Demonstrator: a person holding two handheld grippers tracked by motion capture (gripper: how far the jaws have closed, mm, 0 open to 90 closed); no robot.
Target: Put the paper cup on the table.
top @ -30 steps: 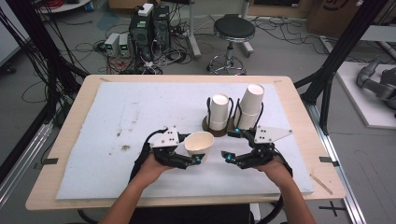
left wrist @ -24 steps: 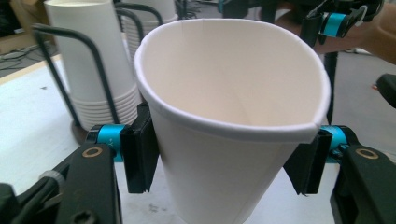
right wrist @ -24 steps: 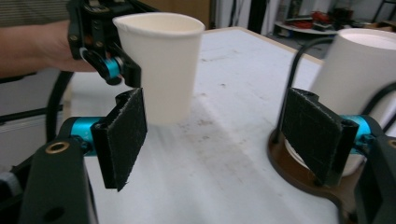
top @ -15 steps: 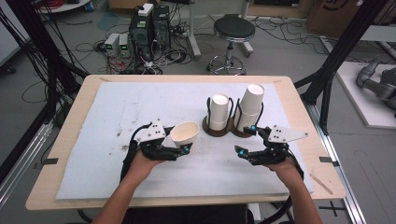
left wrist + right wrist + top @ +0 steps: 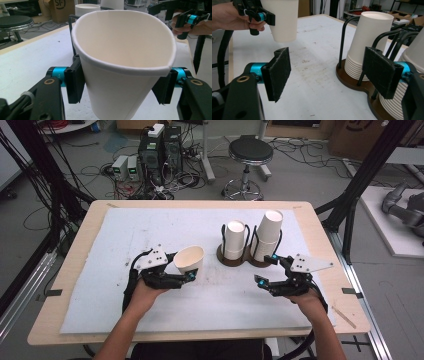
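While the fingers of the left gripper pinch a single paper cup at its lower wall, one pad on each side, the cup is held clear of the counter, mouth up and tilted. In the left gripper view the squeezed rim is pressed into an oval. The cup hangs over the white sheet that covers most of the counter, well to the left of the cup holder. The right gripper is spread wide with nothing between its fingers; it lies just in front of the holder, near the taller cup stack.

The holder is a dark double base with black wire loops. It carries two stacks of inverted white cups: the shorter stack on the left and the taller one on the right. The white sheet bears dark specks and smudges, densest left of centre. A pale wooden edge frames the sheet on all sides.

Beyond the counter lies a grey floor. A black round stool stands behind the far edge. To its left sit electronic boxes amid tangled cables. Black frame struts rise at both sides. A grey robot arm rests on a white platform at far right.
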